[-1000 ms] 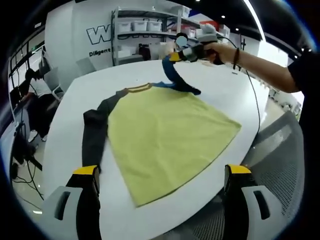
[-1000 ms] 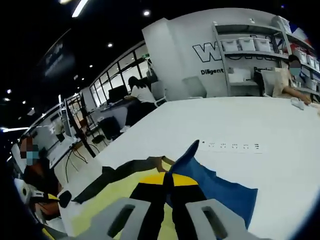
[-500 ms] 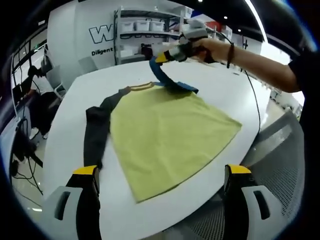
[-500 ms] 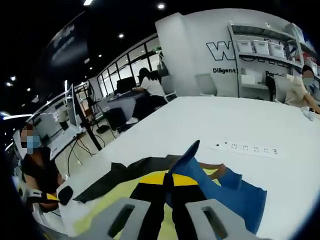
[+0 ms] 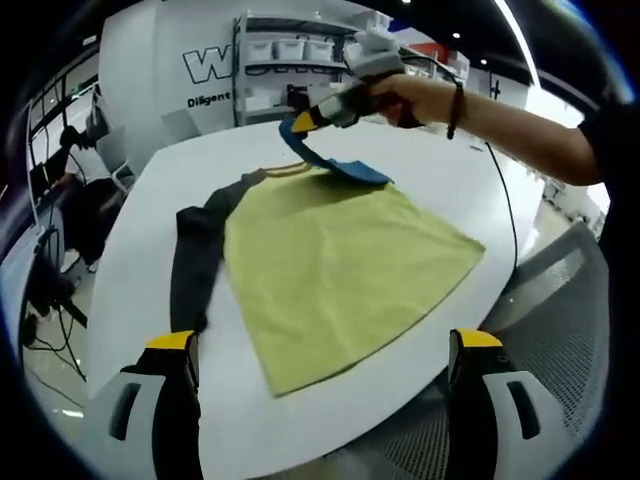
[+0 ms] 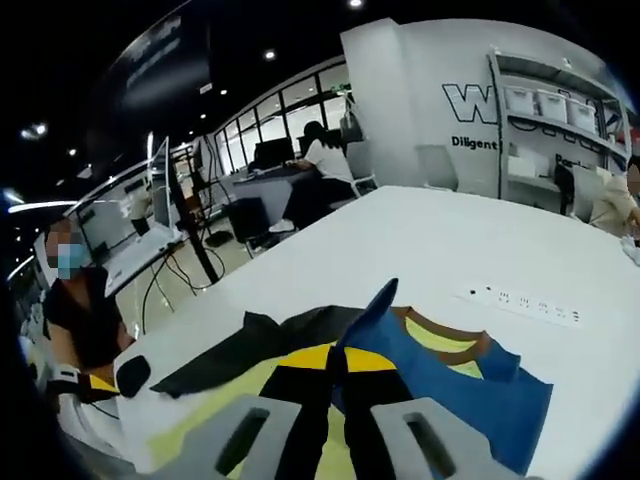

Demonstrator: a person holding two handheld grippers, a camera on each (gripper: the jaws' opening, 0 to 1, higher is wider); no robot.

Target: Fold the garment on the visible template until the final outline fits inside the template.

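In the left gripper view I see a bright office with storage shelves (image 5: 300,60) along the far wall and a large white counter (image 5: 130,290) in front of me. The garment (image 5: 340,265) lies flat on the counter, its yellow body spread toward me. Its dark sleeve (image 5: 190,260) stretches along the left side. My left hand-held gripper (image 5: 320,400) hovers over the near edge of the counter with its jaws wide apart and nothing between them. Across the counter, the right hand-held gripper (image 5: 300,120) holds the blue sleeve (image 5: 330,160) raised off the surface, above the collar end of the garment.

In the right gripper view I look along the counter (image 6: 430,240) toward desks and monitors, where a seated person (image 6: 325,170) faces away. A white power strip (image 6: 525,302) lies on the counter beyond the garment (image 6: 300,345). My right hand-held gripper (image 6: 338,372) has its jaws pressed together on the blue sleeve (image 6: 440,385), whose tip pokes up just above them. The dark sleeve (image 6: 250,350) lies to the left.
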